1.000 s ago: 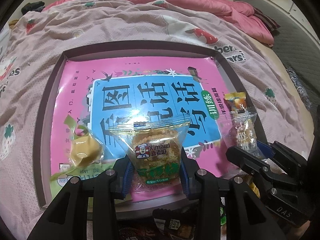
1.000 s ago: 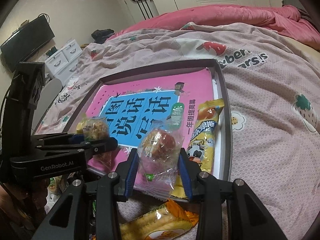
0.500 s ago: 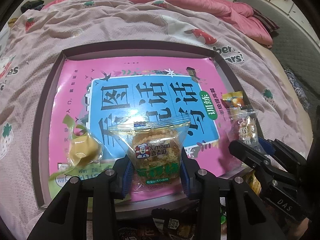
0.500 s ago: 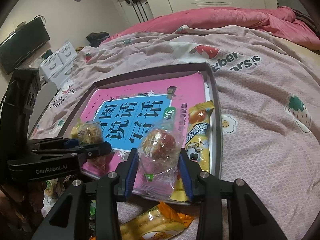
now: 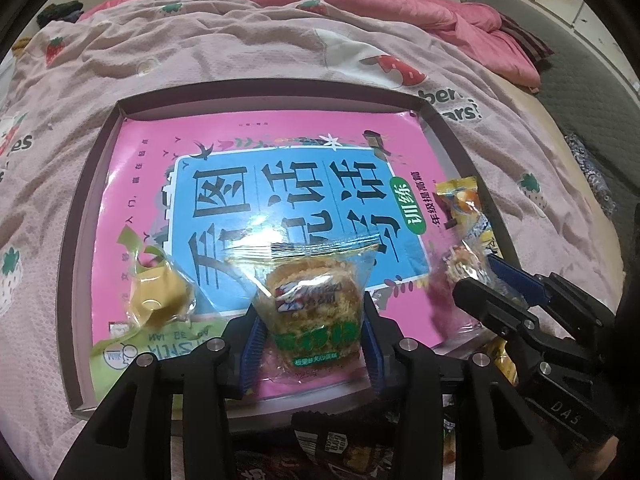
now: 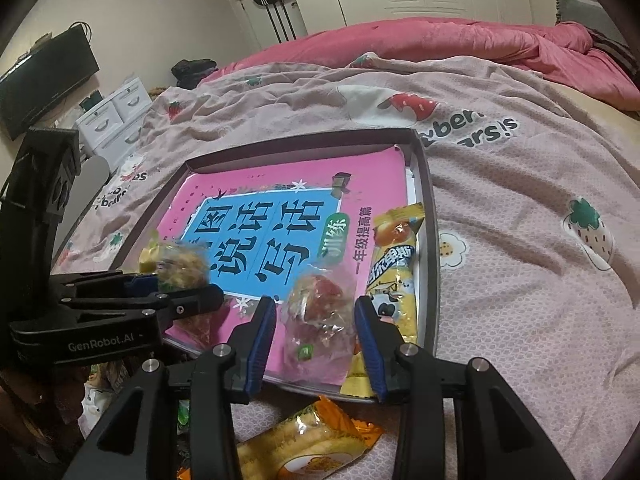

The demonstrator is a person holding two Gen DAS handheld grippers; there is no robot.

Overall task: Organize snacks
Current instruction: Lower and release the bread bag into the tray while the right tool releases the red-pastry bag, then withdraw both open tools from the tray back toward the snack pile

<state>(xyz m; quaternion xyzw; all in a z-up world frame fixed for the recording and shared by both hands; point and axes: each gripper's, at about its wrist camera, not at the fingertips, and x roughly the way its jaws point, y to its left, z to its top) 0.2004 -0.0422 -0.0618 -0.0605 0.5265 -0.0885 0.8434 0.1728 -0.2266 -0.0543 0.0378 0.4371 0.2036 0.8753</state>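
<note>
My left gripper [image 5: 310, 340] is shut on a clear-wrapped golden cake snack [image 5: 312, 304], held over the near edge of a shallow brown tray [image 5: 76, 240] lined with a pink and blue book [image 5: 280, 200]. My right gripper [image 6: 314, 328] is shut on a clear-wrapped reddish snack [image 6: 320, 304] over the tray's near right part [image 6: 434, 280]. In the tray lie a yellow-green wrapped sweet [image 5: 158, 296] at the left and a long yellow snack bar [image 6: 394, 268] along the right wall. The right gripper shows in the left wrist view [image 5: 484, 276], the left gripper in the right wrist view [image 6: 180, 284].
The tray rests on a pink strawberry-print bedspread [image 6: 520, 200]. Loose snack packs lie in front of the tray: an orange-yellow pack [image 6: 316, 444] and a dark pack [image 5: 340, 444]. A red quilt [image 6: 440, 40], white drawers [image 6: 116, 116] and a TV [image 6: 44, 80] stand behind.
Both grippers, each still holding its snack, have moved a little forward over the tray's near edge. The snacks lying in the tray have not moved.
</note>
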